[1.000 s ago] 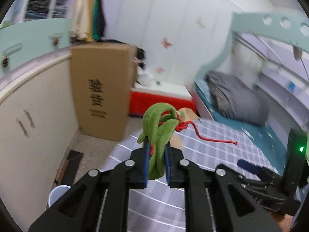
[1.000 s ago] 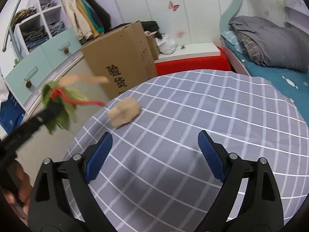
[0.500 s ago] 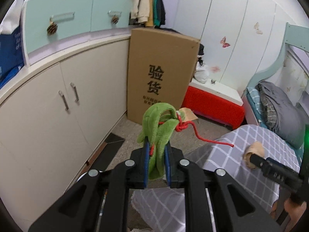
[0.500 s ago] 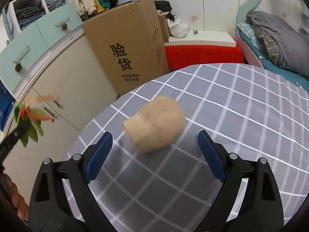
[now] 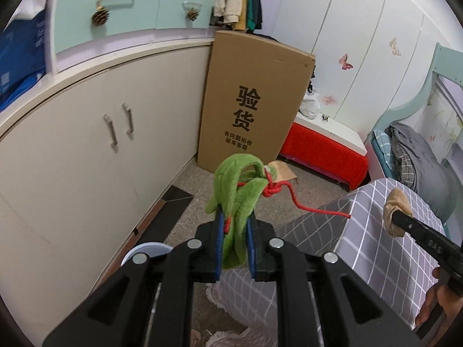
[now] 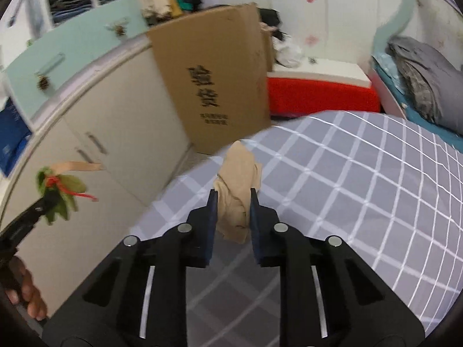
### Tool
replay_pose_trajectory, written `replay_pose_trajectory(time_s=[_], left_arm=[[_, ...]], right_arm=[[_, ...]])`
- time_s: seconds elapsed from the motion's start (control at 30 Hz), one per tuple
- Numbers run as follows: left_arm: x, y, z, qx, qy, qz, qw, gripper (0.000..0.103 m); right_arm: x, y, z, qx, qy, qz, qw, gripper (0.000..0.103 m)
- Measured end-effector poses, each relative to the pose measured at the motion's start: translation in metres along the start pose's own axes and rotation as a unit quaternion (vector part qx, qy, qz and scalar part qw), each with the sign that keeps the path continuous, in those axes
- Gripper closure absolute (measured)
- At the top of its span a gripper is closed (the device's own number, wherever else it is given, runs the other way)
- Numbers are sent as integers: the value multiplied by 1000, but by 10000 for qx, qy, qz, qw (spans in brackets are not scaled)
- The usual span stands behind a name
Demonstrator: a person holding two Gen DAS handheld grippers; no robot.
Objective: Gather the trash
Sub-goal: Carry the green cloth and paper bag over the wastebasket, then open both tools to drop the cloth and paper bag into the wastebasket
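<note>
My left gripper [image 5: 235, 219] is shut on a green fabric scrap [image 5: 235, 190] tied with red string [image 5: 301, 205], held over the floor beside the table. It also shows at the left of the right wrist view [image 6: 58, 193]. My right gripper [image 6: 231, 199] is shut on a beige crumpled wad [image 6: 237, 185], lifted just above the grey checked tablecloth [image 6: 361, 202]. The wad also shows in the left wrist view [image 5: 395, 211]. A white bin rim [image 5: 144, 253] lies on the floor below my left gripper, mostly hidden by it.
A tall cardboard box [image 5: 254, 101] stands against cream cabinets [image 5: 86, 156]. A red and white bench [image 5: 327, 144] sits behind. A bed with a grey quilt [image 6: 428, 78] is at the right. A dark mat [image 5: 170, 211] lies on the floor.
My right gripper moved to the beige wad and closed on it, lifting it off the cloth. My left gripper swung left off the table, over the floor, still holding the green scrap.
</note>
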State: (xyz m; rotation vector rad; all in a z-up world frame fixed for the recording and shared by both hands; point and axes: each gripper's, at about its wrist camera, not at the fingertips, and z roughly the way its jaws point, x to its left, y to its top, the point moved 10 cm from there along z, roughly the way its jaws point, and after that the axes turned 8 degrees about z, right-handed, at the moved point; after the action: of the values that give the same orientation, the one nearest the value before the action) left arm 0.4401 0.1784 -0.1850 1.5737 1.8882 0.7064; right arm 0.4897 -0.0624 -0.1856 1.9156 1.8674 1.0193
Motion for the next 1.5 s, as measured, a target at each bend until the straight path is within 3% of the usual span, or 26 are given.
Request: replay_pose_trajectory(time_s=[0.3, 0.47, 0.63, 0.9, 1.3, 1.37, 1.4, 1.43, 1.47, 1.5], left_arm=[[69, -32, -34, -9, 205, -433, 9988, 90], [108, -56, -41, 141, 430, -579, 9973, 90], [142, -79, -41, 286, 706, -623, 9951, 90], [168, -115, -18, 714, 755, -735, 9919, 89], [185, -111, 35, 959, 776, -767, 9894, 88], [185, -107, 42, 937, 790, -740, 9897, 83], [186, -105, 45, 901, 857, -681, 9899, 76], [189, -106, 49, 953, 1026, -614, 9882, 49], [191, -109, 53, 1026, 1087, -582, 9871, 34], [192, -112, 56, 1090, 1110, -569, 9862, 26]], right_arm=[[142, -41, -39, -30, 1151, -608, 9915, 82], [208, -73, -40, 87, 1552, -779, 9848, 82], [252, -119, -23, 487, 1767, -862, 9793, 82], [268, -173, 23, 974, 1652, -793, 9782, 82], [253, -179, 71, 1008, 1435, -476, 9834, 82], [249, -179, 77, 988, 1390, -425, 9844, 82], [246, -179, 80, 995, 1375, -377, 9848, 82], [243, -180, 84, 1009, 1356, -353, 9850, 82], [242, -180, 86, 1021, 1334, -341, 9852, 82], [240, -181, 88, 1031, 1318, -330, 9853, 82]])
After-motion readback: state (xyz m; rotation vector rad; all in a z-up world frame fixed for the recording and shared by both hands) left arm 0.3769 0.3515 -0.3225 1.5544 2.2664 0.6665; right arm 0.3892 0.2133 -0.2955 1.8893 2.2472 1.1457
